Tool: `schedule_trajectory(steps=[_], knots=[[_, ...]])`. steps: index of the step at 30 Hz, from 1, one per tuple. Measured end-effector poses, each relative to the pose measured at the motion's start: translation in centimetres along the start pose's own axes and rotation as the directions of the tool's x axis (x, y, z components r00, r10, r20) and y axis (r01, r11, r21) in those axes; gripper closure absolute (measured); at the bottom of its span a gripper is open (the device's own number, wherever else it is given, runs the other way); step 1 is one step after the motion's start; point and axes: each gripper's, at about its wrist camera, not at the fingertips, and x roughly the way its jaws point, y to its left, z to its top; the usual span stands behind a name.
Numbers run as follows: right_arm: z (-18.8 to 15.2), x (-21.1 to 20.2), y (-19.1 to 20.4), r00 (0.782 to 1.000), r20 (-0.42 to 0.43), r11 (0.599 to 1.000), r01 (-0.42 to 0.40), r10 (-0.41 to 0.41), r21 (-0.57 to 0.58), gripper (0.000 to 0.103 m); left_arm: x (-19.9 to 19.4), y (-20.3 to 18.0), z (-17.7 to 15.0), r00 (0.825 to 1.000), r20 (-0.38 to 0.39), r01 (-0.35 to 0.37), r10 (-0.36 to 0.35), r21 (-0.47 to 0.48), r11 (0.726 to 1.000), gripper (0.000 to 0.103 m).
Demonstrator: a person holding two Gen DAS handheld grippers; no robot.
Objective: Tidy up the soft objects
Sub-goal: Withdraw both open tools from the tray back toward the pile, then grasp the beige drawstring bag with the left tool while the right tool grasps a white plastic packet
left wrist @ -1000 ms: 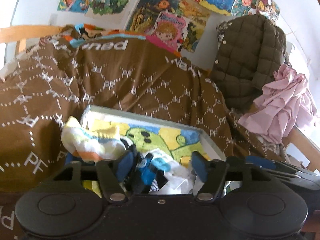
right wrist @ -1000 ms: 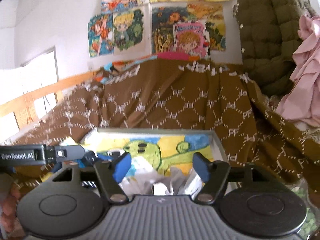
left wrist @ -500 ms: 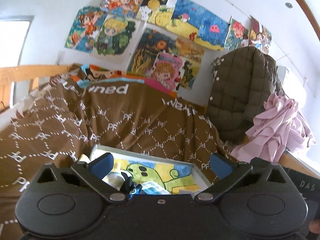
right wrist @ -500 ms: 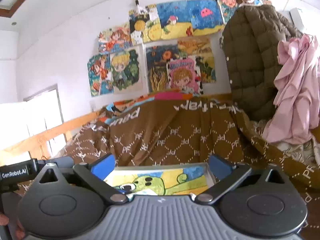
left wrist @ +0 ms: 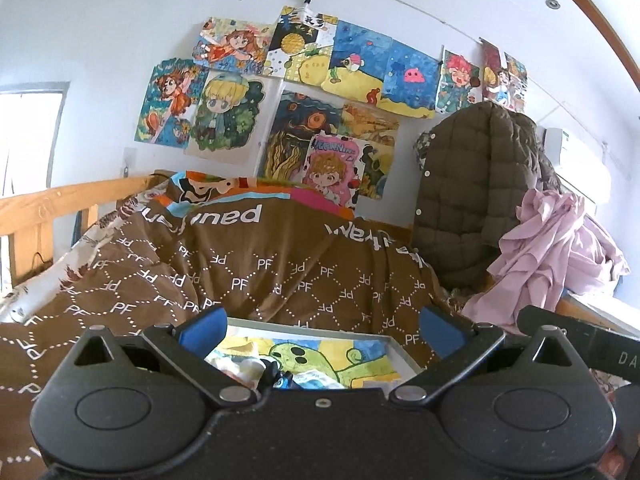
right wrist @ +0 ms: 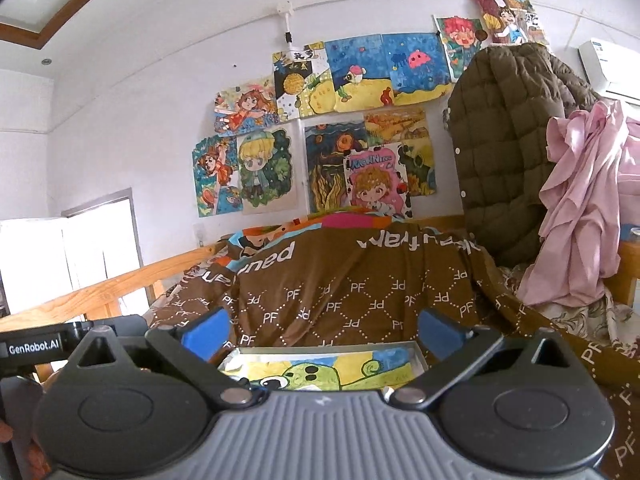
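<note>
A shallow grey box (left wrist: 402, 350) with a yellow-and-green cartoon lining sits on the brown bedcover; small socks and cloths (left wrist: 248, 366) lie in its near end, mostly hidden by the gripper body. My left gripper (left wrist: 322, 326) is open and empty, raised above the box. My right gripper (right wrist: 322, 326) is also open and empty above the box (right wrist: 418, 354), whose lining (right wrist: 316, 372) shows between its fingers.
The brown "PF" bedcover (left wrist: 280, 264) covers the bed. A wooden rail (left wrist: 60, 200) runs along the left. An olive quilted jacket (left wrist: 472, 200) and pink cloth (left wrist: 552, 248) hang at the right. Drawings cover the wall. The other gripper shows at the right edge (left wrist: 580, 344).
Both grippers opened wide and rose away from the box, tilting up toward the wall. The socks stayed in the box and are now nearly hidden.
</note>
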Motion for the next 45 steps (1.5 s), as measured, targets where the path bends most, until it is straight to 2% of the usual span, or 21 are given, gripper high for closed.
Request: schedule_trajectory(steps=[13, 23, 27, 36, 41, 45], knots=[[-2.4, -4.5, 0.3, 0.997, -0.073, 1.0, 0.012, -0.011, 0.012, 0.0, -4.5, -0.7, -2.6, 0.998, -0.056, -0.001, 0.0, -0.009, 1.0, 0.001], [-4.0, -6.2, 1.0, 0.988, -0.155, 1.0, 0.021, -0.024, -0.023, 0.0, -6.5, -0.7, -4.2, 0.988, -0.142, -0.051, 0.053, 0.019, 0.999, 0.001], [-4.6, -6.1, 1.4, 0.982, -0.186, 0.999, 0.01, -0.018, -0.042, 0.0, -6.1, -0.5, -4.1, 0.978, -0.2, -0.06, 0.063, 0.021, 0.998, 0.001], [-5.9, -4.7, 1.7, 0.968, -0.249, 0.999, -0.007, -0.007, -0.054, 0.0, -4.3, 1.7, -3.8, 0.94, -0.318, -0.108, 0.124, 0.065, 0.992, 0.001], [-6.7, -3.8, 2.1, 0.955, -0.295, 0.997, -0.027, 0.004, -0.072, 0.0, -3.0, 2.4, -4.0, 0.917, -0.383, -0.067, 0.115, 0.137, 0.988, 0.001], [-7.5, -3.2, 2.5, 0.945, -0.326, 0.996, -0.043, 0.015, -0.079, 0.0, -1.8, 2.7, -4.3, 0.907, -0.407, -0.03, 0.104, 0.184, 0.982, 0.001]])
